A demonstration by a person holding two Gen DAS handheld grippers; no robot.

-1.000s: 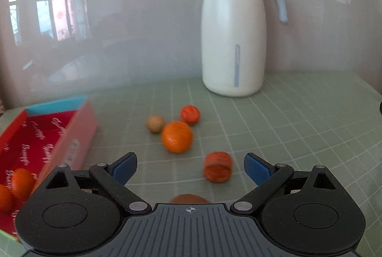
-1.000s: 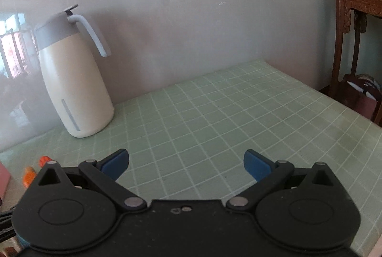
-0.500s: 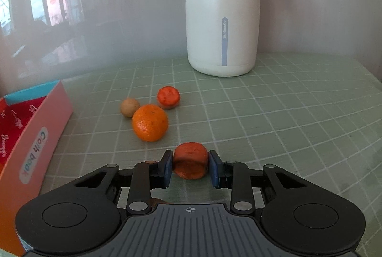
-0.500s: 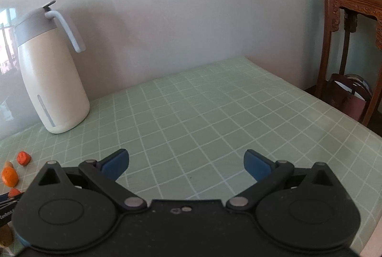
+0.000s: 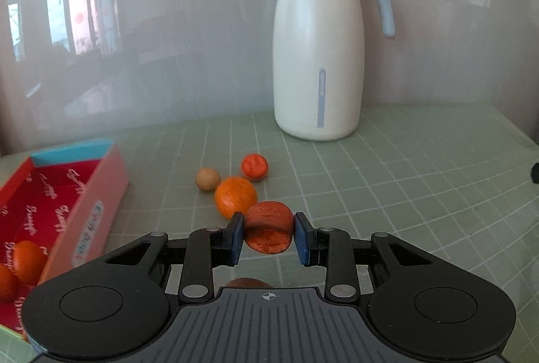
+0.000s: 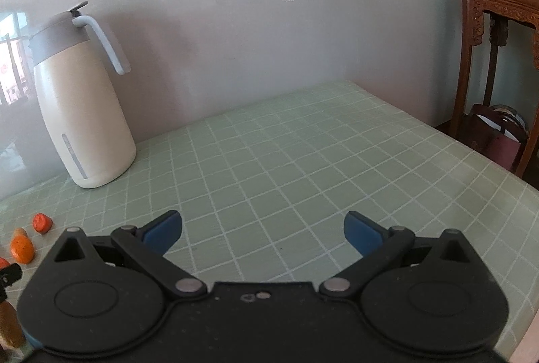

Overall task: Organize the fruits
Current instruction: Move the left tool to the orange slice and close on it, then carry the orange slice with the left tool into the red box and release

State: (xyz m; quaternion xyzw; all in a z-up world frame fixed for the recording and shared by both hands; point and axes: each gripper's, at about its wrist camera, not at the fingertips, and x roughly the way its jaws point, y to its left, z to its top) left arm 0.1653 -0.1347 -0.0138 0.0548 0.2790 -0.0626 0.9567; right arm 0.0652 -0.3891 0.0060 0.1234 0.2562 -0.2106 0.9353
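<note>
Since the earlier frame the left gripper (image 5: 268, 236) has closed its fingers (image 5: 235, 238) on the flattened reddish-orange fruit (image 5: 269, 230), which may slip from its rounded sides in transit to the red cardboard box (image 5: 84, 194); right gripper (image 6: 262, 230) fingers stand apart, empty.

**Left tongs gripping a red-orange fruit above the bench**

My left tongs (image 5: 268, 236) are clamped on a flattened red-orange fruit (image 5: 268, 226), both blue pads pressing its sides. Beyond it on the green gridded bench (image 5: 404, 194) lie an orange (image 5: 235, 196), a tan ball (image 5: 208, 179) and a small red fruit (image 5: 254, 166). At left, a red box (image 5: 84, 211) holds orange fruits (image 5: 27, 260); a white jug (image 5: 318, 59) stands behind.
</note>
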